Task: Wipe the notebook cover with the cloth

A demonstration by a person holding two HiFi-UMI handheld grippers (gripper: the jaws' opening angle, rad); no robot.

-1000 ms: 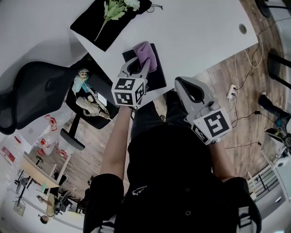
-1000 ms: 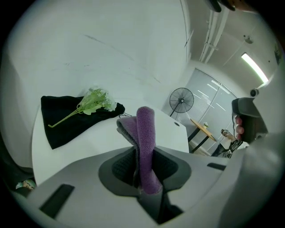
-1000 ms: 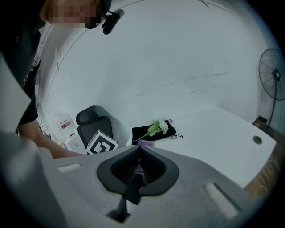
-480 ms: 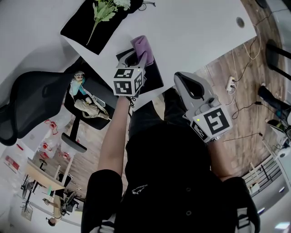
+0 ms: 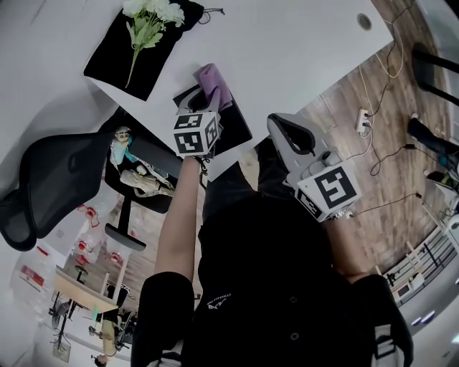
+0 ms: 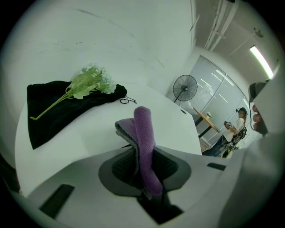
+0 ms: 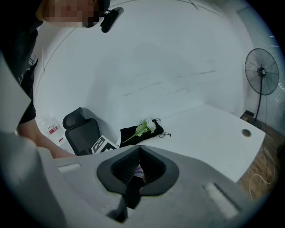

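Black cloth of the person's top (image 5: 265, 287) fills the near part of the head view, with both forearms reaching forward from it. The right gripper (image 7: 139, 149) hangs nearest, off the table's near edge and over the wooden floor (image 5: 358, 143); its jaws are closed tip to tip with nothing between them. Further out, the left gripper (image 5: 203, 100) is over the near edge of the white table (image 5: 301, 50). Its jaws are clamped on the purple cloth (image 6: 144, 138), which stands up folded from between them. Under that gripper lies the black notebook (image 5: 233, 129), close to the table's edge, and the cloth sits over its far end. Whether the cloth presses on the cover I cannot tell. Left of the table's edge, on the floor, are a black office chair (image 5: 57, 179) and a second seat bearing a small doll (image 5: 129, 143). Beyond the notebook, well apart from it, a black pouch (image 5: 118, 61) lies flat on the table with a sprig of white flowers (image 5: 147, 14) across it. Farthest, in the left gripper view, a standing fan (image 6: 184, 84) is behind the table.
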